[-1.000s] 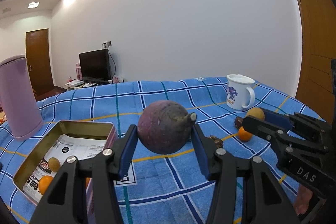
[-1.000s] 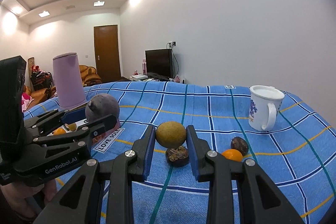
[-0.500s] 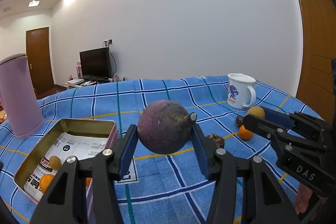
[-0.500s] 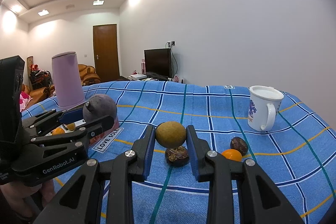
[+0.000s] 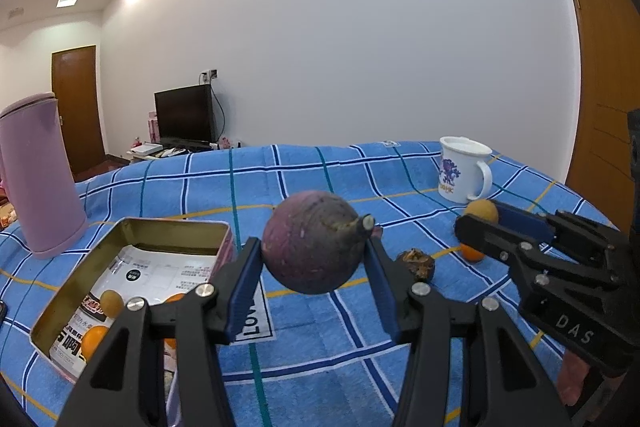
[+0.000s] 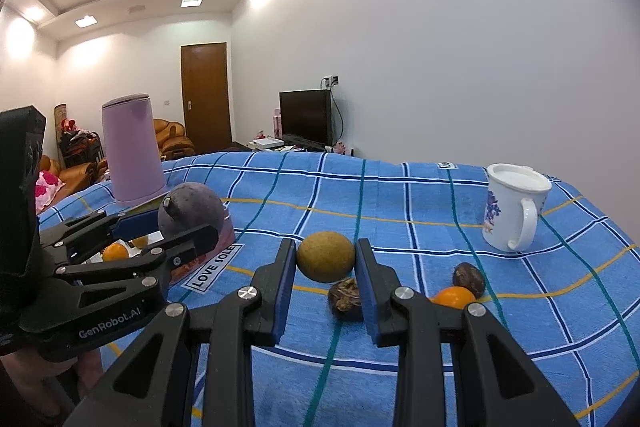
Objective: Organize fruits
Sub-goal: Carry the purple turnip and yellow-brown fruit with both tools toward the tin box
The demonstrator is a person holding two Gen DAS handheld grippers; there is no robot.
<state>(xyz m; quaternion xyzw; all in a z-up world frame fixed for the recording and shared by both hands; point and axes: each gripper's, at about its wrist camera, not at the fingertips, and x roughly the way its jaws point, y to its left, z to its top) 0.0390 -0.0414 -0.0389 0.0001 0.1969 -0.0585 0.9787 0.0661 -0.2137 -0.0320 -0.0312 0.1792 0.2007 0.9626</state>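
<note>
My left gripper (image 5: 314, 259) is shut on a large purple fruit (image 5: 314, 253) and holds it above the cloth, just right of the open tin box (image 5: 132, 231). The tin holds small orange and yellow fruits (image 5: 94, 341). My right gripper (image 6: 325, 259) is shut on a yellow-brown round fruit (image 6: 325, 256), raised above the table. On the cloth lie a dark wrinkled fruit (image 6: 346, 299), a small orange (image 6: 454, 297) and a dark brown fruit (image 6: 469, 279). The purple fruit also shows in the right wrist view (image 6: 192, 209).
A white mug (image 6: 514, 211) stands at the back right. A tall lilac jug (image 6: 134, 155) stands at the back left behind the tin. The blue checked cloth (image 6: 400, 195) covers the table. A "LOVE SOLE" label (image 6: 212, 267) is on the tin's side.
Both grippers keep their fruits. The views have shifted slightly; the left gripper with the purple fruit has drifted a little toward the tin.
</note>
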